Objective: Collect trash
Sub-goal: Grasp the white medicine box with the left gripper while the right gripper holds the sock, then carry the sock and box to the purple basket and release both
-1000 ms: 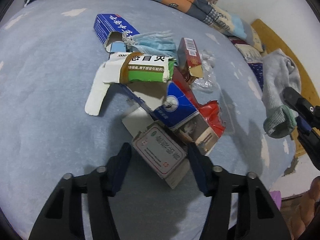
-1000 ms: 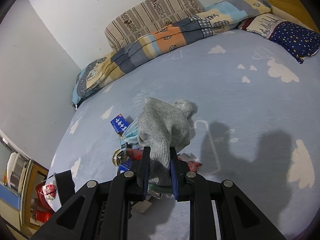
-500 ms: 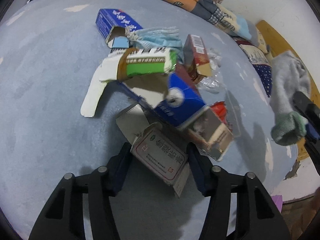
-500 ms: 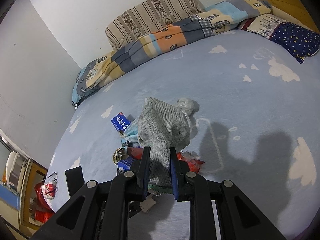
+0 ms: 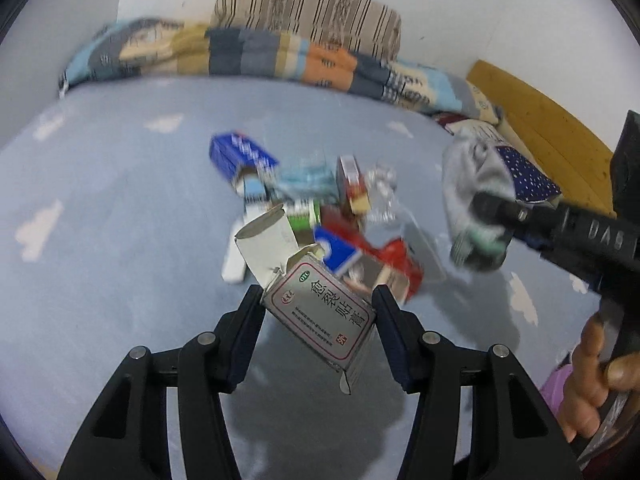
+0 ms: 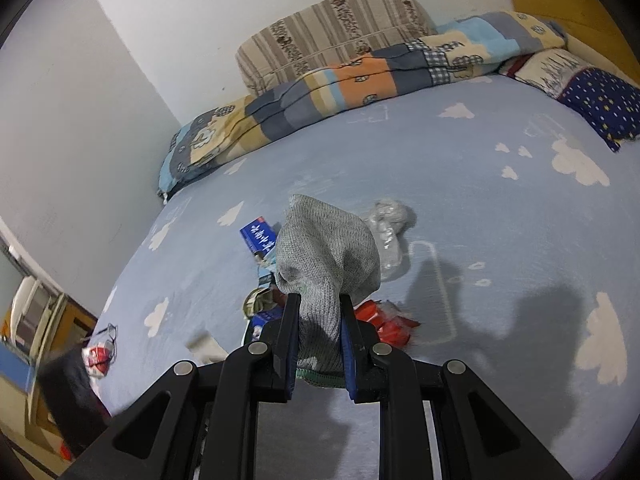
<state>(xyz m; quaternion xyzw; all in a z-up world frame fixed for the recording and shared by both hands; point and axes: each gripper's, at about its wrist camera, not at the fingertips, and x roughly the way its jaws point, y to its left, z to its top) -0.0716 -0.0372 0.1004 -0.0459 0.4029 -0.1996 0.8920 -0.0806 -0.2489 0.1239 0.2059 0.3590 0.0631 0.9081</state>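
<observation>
trash pile [image 5: 320, 208] blurred; sock [image 6: 328, 264] hides part.

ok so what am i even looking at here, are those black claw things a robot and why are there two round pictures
No robot: a person holds a two-finger gripper in each hand, and each carries a fisheye camera looking along its fingers, hence two round pictures. In the left hand's view, the left gripper is clamped on a silver medicine box, lifted clear of the blue cloud-print bed. Behind it lies a trash pile: cardboard boxes, a face mask, crumpled clear plastic. The right gripper, in its own view, pinches a grey sock. That gripper and the hand holding it also show at the right edge of the left view.
</observation>
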